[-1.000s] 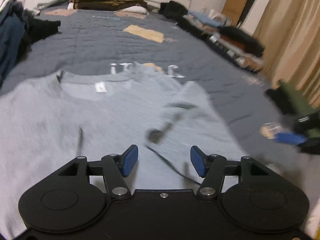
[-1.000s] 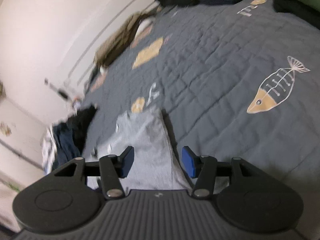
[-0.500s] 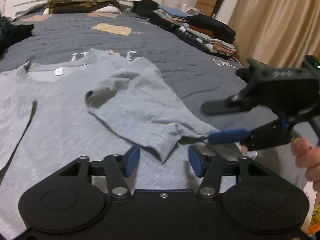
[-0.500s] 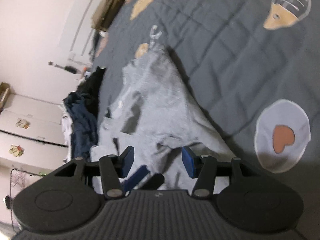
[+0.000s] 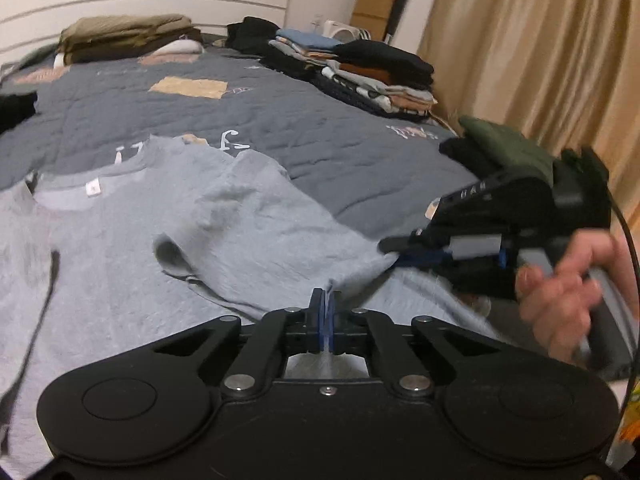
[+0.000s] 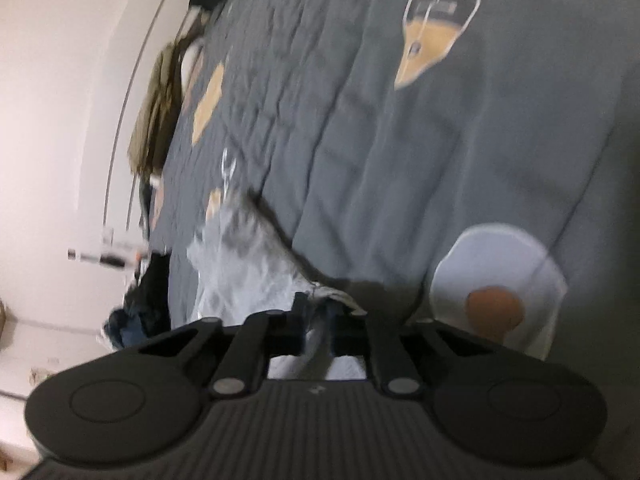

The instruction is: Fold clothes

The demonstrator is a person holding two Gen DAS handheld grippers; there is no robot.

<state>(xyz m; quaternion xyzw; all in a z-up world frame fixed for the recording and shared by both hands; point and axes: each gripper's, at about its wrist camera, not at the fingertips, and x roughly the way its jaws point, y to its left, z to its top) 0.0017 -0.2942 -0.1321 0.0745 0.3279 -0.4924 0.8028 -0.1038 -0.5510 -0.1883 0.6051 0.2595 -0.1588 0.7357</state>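
A grey T-shirt (image 5: 120,240) lies spread on the dark grey quilt, neck label toward the headboard. Its right sleeve (image 5: 256,224) is folded in over the chest. My left gripper (image 5: 326,300) is shut on the sleeve's near edge. In the left wrist view my right gripper (image 5: 400,256), held by a hand (image 5: 568,292), pinches the shirt's right edge. In the blurred right wrist view the right gripper (image 6: 318,306) is shut on grey T-shirt (image 6: 248,276) fabric.
Folded clothes are stacked along the bed's right side (image 5: 372,68) and by the headboard (image 5: 124,36). A dark green garment (image 5: 508,148) lies at the right edge near beige curtains (image 5: 540,48). Dark clothes (image 6: 140,304) pile at the left. The quilt (image 6: 440,140) has fish and egg prints.
Both grippers went from open to shut on the shirt's right side. The sleeve was folded inward over the chest and the left wrist view swung right.
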